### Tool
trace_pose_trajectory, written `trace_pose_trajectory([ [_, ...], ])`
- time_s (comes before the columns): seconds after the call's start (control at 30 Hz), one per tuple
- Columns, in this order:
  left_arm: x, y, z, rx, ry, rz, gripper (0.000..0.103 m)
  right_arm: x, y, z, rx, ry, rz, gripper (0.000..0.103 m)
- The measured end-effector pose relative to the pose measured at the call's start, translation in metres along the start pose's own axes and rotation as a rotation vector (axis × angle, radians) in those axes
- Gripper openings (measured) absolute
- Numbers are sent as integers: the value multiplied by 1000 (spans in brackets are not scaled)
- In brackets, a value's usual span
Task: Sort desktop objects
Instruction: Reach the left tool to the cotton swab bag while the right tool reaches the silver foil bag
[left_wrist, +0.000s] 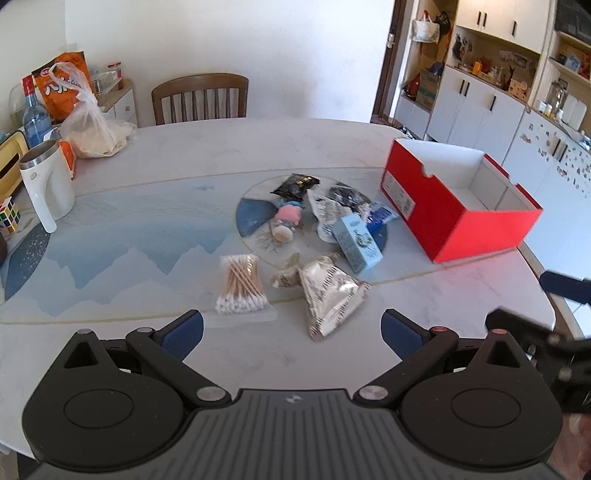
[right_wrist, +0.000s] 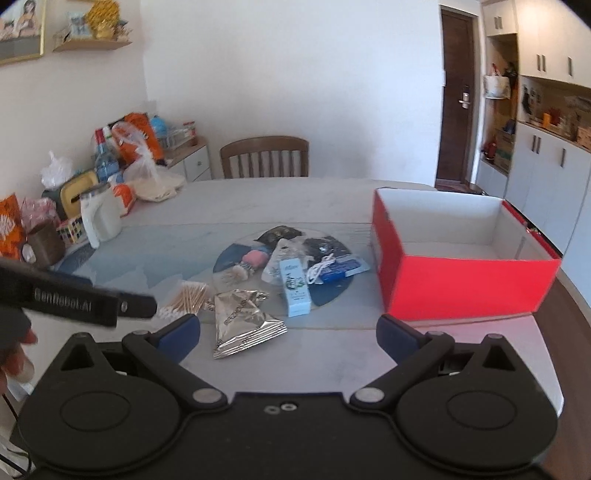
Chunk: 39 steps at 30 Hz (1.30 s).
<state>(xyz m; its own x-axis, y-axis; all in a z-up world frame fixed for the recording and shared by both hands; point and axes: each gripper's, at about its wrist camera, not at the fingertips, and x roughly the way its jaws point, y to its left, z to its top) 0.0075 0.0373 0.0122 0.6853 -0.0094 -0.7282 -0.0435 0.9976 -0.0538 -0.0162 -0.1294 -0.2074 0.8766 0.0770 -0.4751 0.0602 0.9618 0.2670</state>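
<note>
Left gripper (left_wrist: 291, 334) low in the middle of the frame, blue fingers (left_wrist: 183, 334) spread wide, nothing between them. Right gripper (right_wrist: 288, 338) low in its own frame too, fingers (right_wrist: 397, 338) spread wide, pinching nothing. Both up above the near edge of the white table (left_wrist: 184, 155).

Red box (left_wrist: 443, 225) at the right of the frame, top open, white inside, nothing seen in it. Just left of the box, a little heap on a round glass plate (left_wrist: 255, 219) in the middle of the frame: a black packet (left_wrist: 295, 184) at the back, a pink toy (left_wrist: 288, 218) below it, a white pouch (left_wrist: 327, 214), a dark bag (left_wrist: 347, 195), a blue packet (left_wrist: 380, 216) with a white cord (right_wrist: 321, 266) on it, and a light blue carton (left_wrist: 356, 242) lying flat over the plate's near edge.

Closer, off the plate: a bag of cotton swabs (left_wrist: 242, 284) left of the middle, a silver foil packet (left_wrist: 330, 295) right of it, and a small crinkly wrapper (left_wrist: 284, 278) between the two, touching the foil.

Upper left of the frame: a white mug (left_wrist: 46, 184), a colour cube (left_wrist: 9, 214), a plastic bag (left_wrist: 90, 129), an orange snack bag (left_wrist: 64, 79) and a bottle (left_wrist: 35, 114). A wooden chair (left_wrist: 199, 98) behind the table.
</note>
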Motion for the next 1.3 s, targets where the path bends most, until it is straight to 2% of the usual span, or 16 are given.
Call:
trace_pose_trajectory([
  [0.27,42,24,11,14,-1,-8,102,47,24,0,-75,60,1,94],
  [0.57,97,51,16,24,58,-6,100,99,44,-1,-100,137,-8,86],
  [0.6,102,53,15,86,51,4,99,105,45,-1,-101,147,-11,85],
  [0.67,112,56,16,112,62,1,98,116,46,-2,-103,167,-15,83],
  [0.8,128,59,18,121,84,-9,98,136,49,-2,-103,199,-23,78],
  [0.97,143,63,18,131,114,-26,95,150,56,2,-129,211,-14,80],
  [1.13,153,68,18,133,129,-41,91,167,60,0,-178,232,-30,77],
  [1.3,160,70,18,147,128,-57,83,176,65,1,-200,247,-30,63],
])
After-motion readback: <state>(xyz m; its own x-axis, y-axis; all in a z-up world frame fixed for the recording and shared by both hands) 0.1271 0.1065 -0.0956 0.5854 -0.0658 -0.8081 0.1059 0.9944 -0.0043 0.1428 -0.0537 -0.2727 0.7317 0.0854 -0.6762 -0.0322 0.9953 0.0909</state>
